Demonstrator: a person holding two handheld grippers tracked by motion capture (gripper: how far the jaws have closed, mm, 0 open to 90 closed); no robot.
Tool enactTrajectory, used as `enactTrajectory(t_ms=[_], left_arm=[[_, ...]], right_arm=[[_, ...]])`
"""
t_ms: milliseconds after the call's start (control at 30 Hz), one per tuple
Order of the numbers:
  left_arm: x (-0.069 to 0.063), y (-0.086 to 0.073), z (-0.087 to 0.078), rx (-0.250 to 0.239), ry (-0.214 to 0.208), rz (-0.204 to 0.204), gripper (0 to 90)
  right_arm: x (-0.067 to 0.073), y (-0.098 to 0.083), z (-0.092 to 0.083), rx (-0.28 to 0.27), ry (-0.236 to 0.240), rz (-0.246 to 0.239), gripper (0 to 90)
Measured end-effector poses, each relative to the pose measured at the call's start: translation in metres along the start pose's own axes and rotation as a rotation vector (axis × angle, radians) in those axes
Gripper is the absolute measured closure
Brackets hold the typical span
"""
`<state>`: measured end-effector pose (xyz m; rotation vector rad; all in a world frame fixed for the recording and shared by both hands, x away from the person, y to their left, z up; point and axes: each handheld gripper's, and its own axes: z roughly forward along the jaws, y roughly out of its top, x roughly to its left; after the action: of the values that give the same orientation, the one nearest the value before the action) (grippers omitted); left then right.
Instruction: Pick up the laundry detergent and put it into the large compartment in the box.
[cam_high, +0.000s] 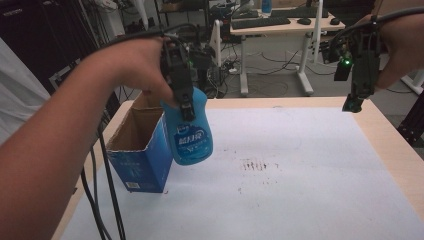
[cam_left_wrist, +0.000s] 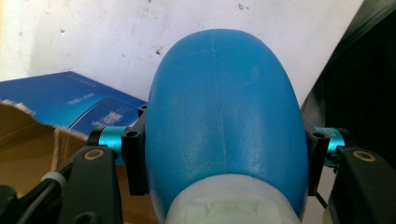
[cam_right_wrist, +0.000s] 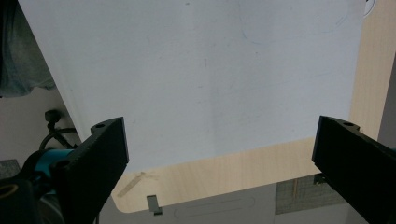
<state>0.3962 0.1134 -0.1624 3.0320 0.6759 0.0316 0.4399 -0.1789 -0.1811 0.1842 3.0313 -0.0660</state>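
Left gripper (cam_high: 186, 107) clamped on a blue bottle (cam_high: 191, 131), jaws pressing both flanks just below the pale cap end, as seen up close in the left gripper view (cam_left_wrist: 224, 154). Bottle hanging cap end up and base down, clear of the desk (cam_high: 300, 200), in the air over the near-left part of the white sheet (cam_high: 300, 150), label toward the high view. Just beside the bottle, toward the desk's left edge: an open blue carton (cam_high: 142, 150), flaps up, brown inside, standing on the sheet near the far-left corner; whether bottle and carton touch, cannot tell. Same carton visible past the bottle in the left gripper view (cam_left_wrist: 70, 100). Right gripper (cam_high: 357, 97) held aloft over the far-right corner of the desk, pointing down, jaws spread wide with nothing between them (cam_right_wrist: 219, 154). Below those jaws: white sheet and a strip of bare wood at the desk's edge. Faint dark smudges on the sheet near its middle (cam_high: 255, 165).
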Motion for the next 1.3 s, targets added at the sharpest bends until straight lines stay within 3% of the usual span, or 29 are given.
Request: enactTrajectory(t_ms=[200, 467, 700, 900, 1300], left_arm=[[0.009, -0.019, -0.034, -0.029, 0.02, -0.048, 37.5], [0.035, -0.052, -0.058, -0.038, 0.028, -0.216, 37.6], [0.059, -0.08, -0.056, -0.006, 0.023, -0.362, 37.6], [0.074, -0.097, -0.051, 0.002, 0.026, -0.45, 37.6], [0.094, -0.107, -0.024, 0.003, 0.005, -0.501, 37.6]], right_arm=[[-0.001, 0.003, 0.002, 0.004, 0.002, -0.015, 2.7], [0.001, 0.003, 0.001, -0.002, 0.0, -0.027, 2.7], [0.0, 0.0, 0.001, -0.001, 0.0, -0.02, 2.7], [-0.002, 0.001, 0.001, 0.002, 0.004, -0.013, 2.7], [-0.003, 0.005, 0.003, 0.005, 0.005, -0.009, 2.7]])
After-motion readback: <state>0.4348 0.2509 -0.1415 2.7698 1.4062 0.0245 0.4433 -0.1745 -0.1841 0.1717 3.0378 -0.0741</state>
